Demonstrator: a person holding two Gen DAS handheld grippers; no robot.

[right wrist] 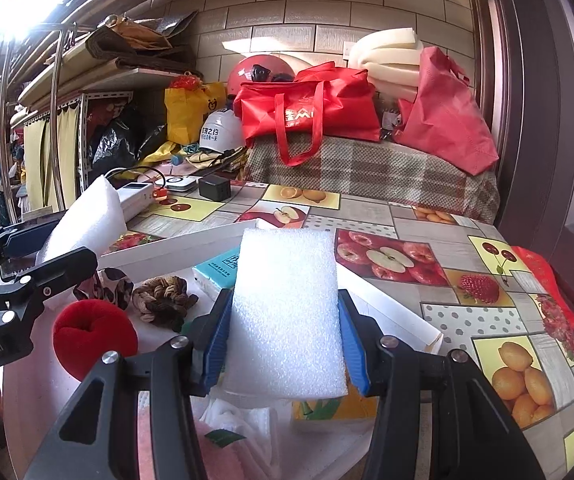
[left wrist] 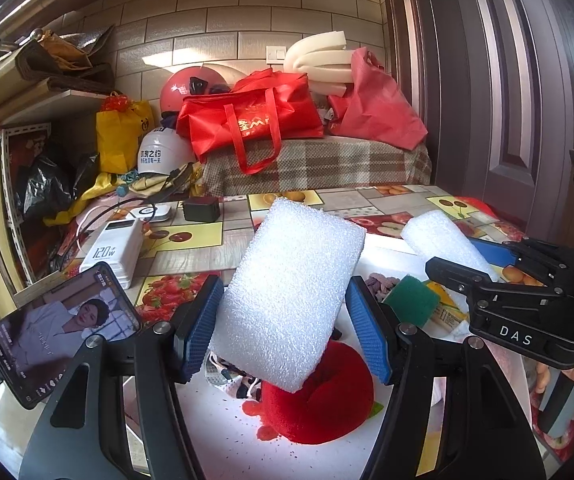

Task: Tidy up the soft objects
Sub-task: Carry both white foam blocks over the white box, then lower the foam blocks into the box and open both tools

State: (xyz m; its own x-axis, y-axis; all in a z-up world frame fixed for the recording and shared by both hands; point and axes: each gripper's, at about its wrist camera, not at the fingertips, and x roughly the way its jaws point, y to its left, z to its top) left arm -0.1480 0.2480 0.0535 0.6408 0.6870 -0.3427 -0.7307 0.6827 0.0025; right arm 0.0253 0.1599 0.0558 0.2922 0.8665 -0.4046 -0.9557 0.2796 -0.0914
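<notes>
Foam block [right wrist: 287, 312] sits clamped within the right hand-held gripper [right wrist: 285, 344].

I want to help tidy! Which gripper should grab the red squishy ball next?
Probably neither yet: the left gripper and right gripper each grip a white foam block. The left is nearer; the red ball lies just under it.

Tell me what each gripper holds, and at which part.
Each holds a white foam block by its lower long sides: left gripper its foam block, right gripper the other foam block.
</notes>
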